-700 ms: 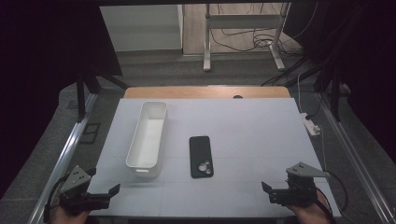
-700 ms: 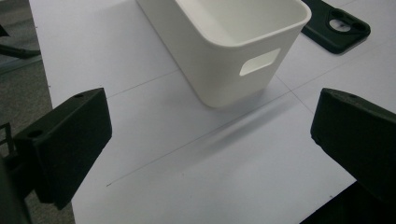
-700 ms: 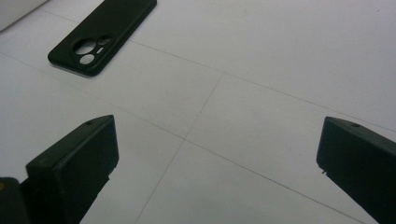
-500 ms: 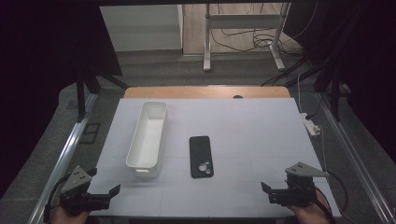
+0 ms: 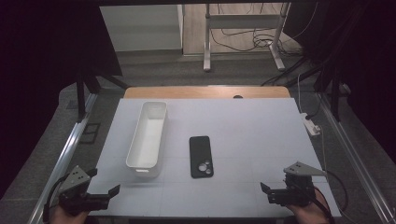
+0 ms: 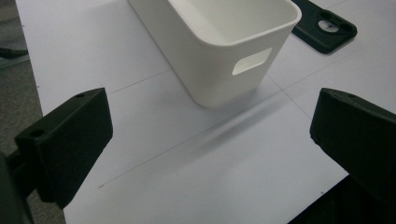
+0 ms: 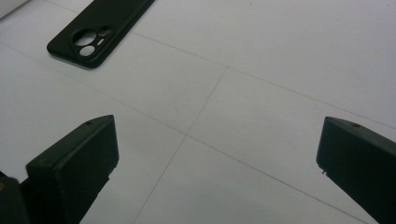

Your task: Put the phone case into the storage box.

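White worktop (image 5: pixel 243 135): one long white bin (image 5: pixel 148 135), open-topped with a handle slot in its near end, lying lengthwise left of centre; one black phone case (image 5: pixel 201 157), flat, camera cut-outs at its near end, just right of the bin and apart from it. Left gripper (image 5: pixel 106 193) at the near left corner, fingers (image 6: pixel 70 140) spread wide and empty, aimed toward the bin's near end; right gripper (image 5: pixel 268 192) at the near right edge, fingers (image 7: pixel 74 163) likewise wide and empty over bare worktop, the phone case well off to its far left.
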`<action>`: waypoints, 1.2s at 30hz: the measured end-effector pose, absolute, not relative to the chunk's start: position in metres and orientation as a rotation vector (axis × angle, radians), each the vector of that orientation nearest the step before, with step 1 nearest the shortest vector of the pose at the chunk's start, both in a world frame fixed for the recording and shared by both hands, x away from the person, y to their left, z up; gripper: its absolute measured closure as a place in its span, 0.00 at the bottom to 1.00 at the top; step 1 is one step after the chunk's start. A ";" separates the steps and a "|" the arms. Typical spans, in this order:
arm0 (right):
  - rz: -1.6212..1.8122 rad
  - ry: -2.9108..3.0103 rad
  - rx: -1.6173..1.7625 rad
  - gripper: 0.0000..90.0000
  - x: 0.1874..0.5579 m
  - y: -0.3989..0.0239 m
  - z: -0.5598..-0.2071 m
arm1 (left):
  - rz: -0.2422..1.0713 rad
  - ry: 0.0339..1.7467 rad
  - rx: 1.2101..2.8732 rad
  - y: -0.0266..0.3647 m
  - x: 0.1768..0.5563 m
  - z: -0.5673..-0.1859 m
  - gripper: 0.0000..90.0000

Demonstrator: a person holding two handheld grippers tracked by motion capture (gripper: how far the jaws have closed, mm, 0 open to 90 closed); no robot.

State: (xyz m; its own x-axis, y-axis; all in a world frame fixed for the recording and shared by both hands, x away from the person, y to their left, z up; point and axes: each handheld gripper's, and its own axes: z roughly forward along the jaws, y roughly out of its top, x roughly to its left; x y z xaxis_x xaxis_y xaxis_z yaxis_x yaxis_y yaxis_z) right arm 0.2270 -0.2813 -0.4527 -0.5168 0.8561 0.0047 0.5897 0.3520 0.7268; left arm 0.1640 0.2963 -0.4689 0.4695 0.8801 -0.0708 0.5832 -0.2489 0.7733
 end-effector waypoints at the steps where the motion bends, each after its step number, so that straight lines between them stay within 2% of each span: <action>1: 0.970 2.243 1.269 0.00 0.227 -0.281 -0.453 | 0.494 1.218 1.956 0.296 0.164 -0.469 0.00; 16: 0.941 2.290 1.265 0.00 0.231 -0.278 -0.454 | 0.458 1.231 1.961 0.297 0.167 -0.470 0.01; 36: 0.991 2.384 1.214 0.00 0.257 -0.261 -0.459 | 0.450 1.228 1.962 0.298 0.167 -0.470 0.01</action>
